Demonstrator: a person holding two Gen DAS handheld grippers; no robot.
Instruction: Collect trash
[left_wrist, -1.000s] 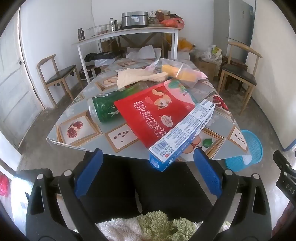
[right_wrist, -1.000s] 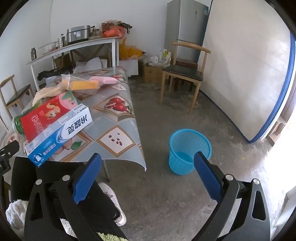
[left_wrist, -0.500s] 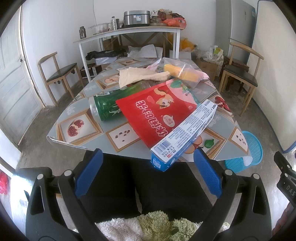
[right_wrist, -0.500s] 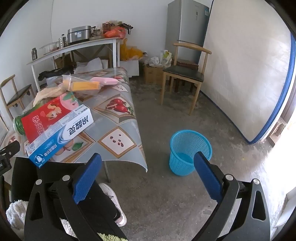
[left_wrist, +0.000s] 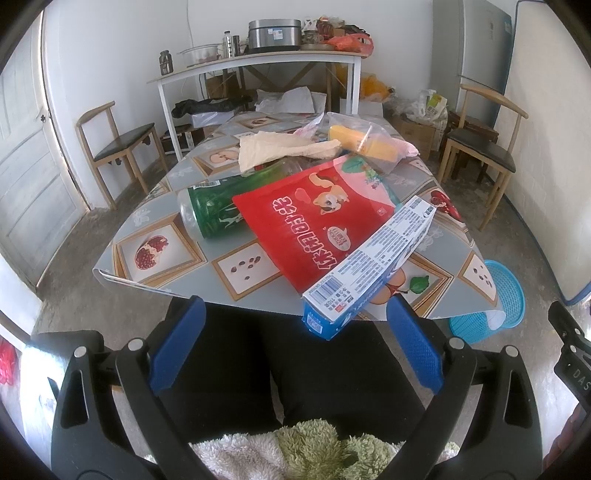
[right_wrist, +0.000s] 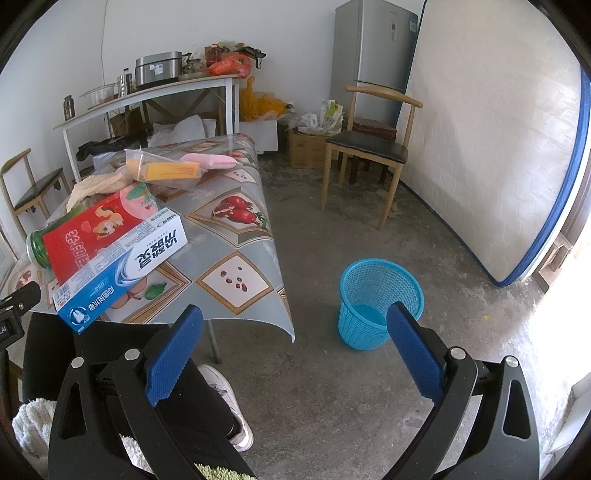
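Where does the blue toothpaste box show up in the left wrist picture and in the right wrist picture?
Left wrist: blue toothpaste box lower centre-right, overhanging the table's near edge.
Right wrist: blue toothpaste box at left, partly on the red snack bag.
Shared landmark: blue basket on the floor beside the table.

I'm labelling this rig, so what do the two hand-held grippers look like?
The left hand-held gripper and the right hand-held gripper match: black plastic frames with triangular cutouts and silver screws, carrying blue textured finger pads. No cables show.
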